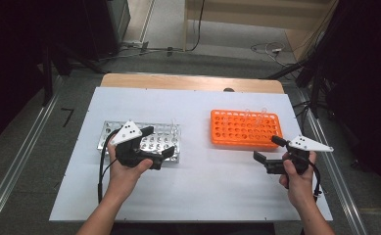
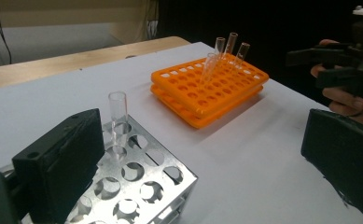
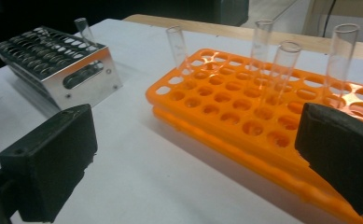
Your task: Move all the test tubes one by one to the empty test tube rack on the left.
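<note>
Both hand-held grippers, left (image 1: 154,149) and right (image 1: 268,155), are wide open and empty. Likely next step: transfer tubes (image 3: 338,60) from orange rack (image 1: 227,139) (right side of desk (image 1: 202,191)) to metal rack (image 1: 106,129); grip mid-tube, lift vertically

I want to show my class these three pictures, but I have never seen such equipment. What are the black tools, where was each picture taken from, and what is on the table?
No robot here: a person holds a hand-operated claw in each hand, the left claw and the right claw. Both are open and hold nothing.

The high view looks down from above the person's side. The other two come from cameras riding on the claws, so the black blocks at their bottom edges are each claw's own jaws.

On the white table sit two test tube racks. The metal rack holds one clear glass tube. The orange plastic rack holds four empty tubes, some leaning.
</note>
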{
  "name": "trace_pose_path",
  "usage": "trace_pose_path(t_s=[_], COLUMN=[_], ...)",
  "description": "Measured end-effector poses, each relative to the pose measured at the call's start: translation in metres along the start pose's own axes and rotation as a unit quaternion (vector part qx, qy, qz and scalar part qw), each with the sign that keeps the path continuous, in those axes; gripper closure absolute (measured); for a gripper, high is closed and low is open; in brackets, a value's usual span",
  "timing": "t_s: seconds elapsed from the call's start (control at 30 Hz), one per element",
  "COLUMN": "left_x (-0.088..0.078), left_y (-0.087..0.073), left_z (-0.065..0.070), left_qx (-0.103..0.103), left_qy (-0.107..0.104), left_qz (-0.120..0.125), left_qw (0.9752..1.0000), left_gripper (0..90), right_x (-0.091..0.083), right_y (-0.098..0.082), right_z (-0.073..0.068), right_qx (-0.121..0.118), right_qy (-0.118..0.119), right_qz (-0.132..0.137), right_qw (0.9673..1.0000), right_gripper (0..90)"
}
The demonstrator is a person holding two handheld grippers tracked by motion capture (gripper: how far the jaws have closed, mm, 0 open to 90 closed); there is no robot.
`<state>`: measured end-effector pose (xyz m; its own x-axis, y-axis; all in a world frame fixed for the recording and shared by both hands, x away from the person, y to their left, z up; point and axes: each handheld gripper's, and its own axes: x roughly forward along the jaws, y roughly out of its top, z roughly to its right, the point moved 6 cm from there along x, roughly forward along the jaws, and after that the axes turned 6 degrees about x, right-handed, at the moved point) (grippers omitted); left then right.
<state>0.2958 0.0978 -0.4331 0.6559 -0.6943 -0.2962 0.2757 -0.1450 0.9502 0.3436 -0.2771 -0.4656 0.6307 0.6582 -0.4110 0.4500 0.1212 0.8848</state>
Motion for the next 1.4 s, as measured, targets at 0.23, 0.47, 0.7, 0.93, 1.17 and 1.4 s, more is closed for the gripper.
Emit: trace_pose_path(t_s=[0.23, 0.47, 0.7, 0.93, 1.17, 1.4], left_x=[-0.016, -0.025, -0.023, -0.022, -0.021, -0.02], left_y=[-0.006, -0.016, -0.024, -0.026, -0.026, -0.026], left_z=[0.008, 0.012, 0.01, 0.011, 0.011, 0.011], left_qx=[0.007, 0.008, 0.003, 0.004, 0.002, 0.001], left_qy=[0.002, 0.004, 0.007, 0.007, 0.007, 0.004], left_qz=[0.014, 0.017, 0.008, 0.006, 0.006, 0.008], left_qw=[0.9999, 0.9998, 0.9999, 0.9999, 1.0, 1.0], left_gripper=[0.0, 0.0, 0.0, 0.0, 0.0, 0.0], right_x=[0.014, 0.037, 0.057, 0.068, 0.074, 0.08], right_y=[0.005, 0.005, 0.007, 0.01, 0.008, 0.005], right_z=[0.016, 0.029, 0.042, 0.046, 0.049, 0.048], right_qx=[0.03, 0.056, 0.073, 0.093, 0.082, 0.074], right_qy=[0.006, -0.022, -0.068, -0.083, -0.103, -0.107], right_qz=[-0.007, -0.014, -0.016, -0.015, -0.021, -0.02], right_qw=[0.9995, 0.9981, 0.9949, 0.992, 0.991, 0.9913], right_gripper=[5.6, 24.2, 47.8, 63.0, 66.1, 69.5])
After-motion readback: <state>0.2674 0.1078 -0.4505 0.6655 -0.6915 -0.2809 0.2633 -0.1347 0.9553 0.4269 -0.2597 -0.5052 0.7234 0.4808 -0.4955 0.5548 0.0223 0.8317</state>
